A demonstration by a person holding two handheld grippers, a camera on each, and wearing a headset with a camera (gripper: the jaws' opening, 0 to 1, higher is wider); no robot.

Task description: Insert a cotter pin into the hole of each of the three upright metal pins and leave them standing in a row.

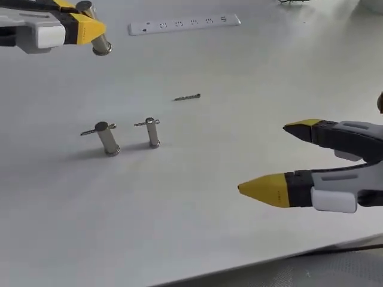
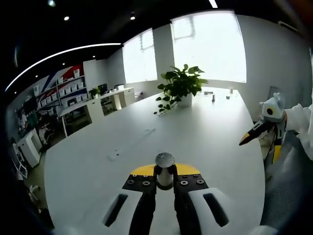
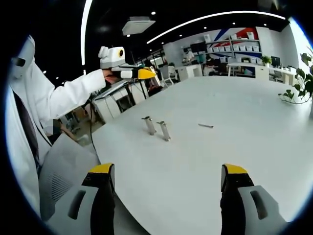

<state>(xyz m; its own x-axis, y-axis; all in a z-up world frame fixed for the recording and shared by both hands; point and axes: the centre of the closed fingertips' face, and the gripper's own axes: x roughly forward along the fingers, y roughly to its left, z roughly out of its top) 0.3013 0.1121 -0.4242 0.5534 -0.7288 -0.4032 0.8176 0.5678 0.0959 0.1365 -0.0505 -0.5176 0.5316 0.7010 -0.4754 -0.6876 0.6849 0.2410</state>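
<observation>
**2 pins fitted and standing, 1 pin in the left jaws**

2 metal pins stand upright on the white table (image 1: 251, 66) near the centre of my head view. The left pin (image 1: 108, 139) and the right pin (image 1: 153, 133) are close side by side but not touching. Each has a cotter pin through the hole near its top. The left cotter pin (image 1: 93, 131) and the right cotter pin (image 1: 144, 124) both stick out toward 9 o'clock. 1 loose cotter pin (image 1: 187, 97) lies flat on the table at 1 o'clock from the right pin, apart from it.

My left gripper (image 1: 99, 33) is at 11 o'clock in the head view, held up above the table. Its jaws are clamped on the held pin (image 1: 100, 43). In the left gripper view, that pin's round end faces the camera between the yellow tips.

My right gripper (image 1: 263, 158) comes in from 3 o'clock. Its jaws are spread wide with nothing between them, tips pointing toward 9 o'clock. In the right gripper view, both standing pins and the loose cotter pin lie ahead toward 12 o'clock.

1 power strip (image 1: 184, 24) lies at 12 o'clock on the far side of the table.
</observation>
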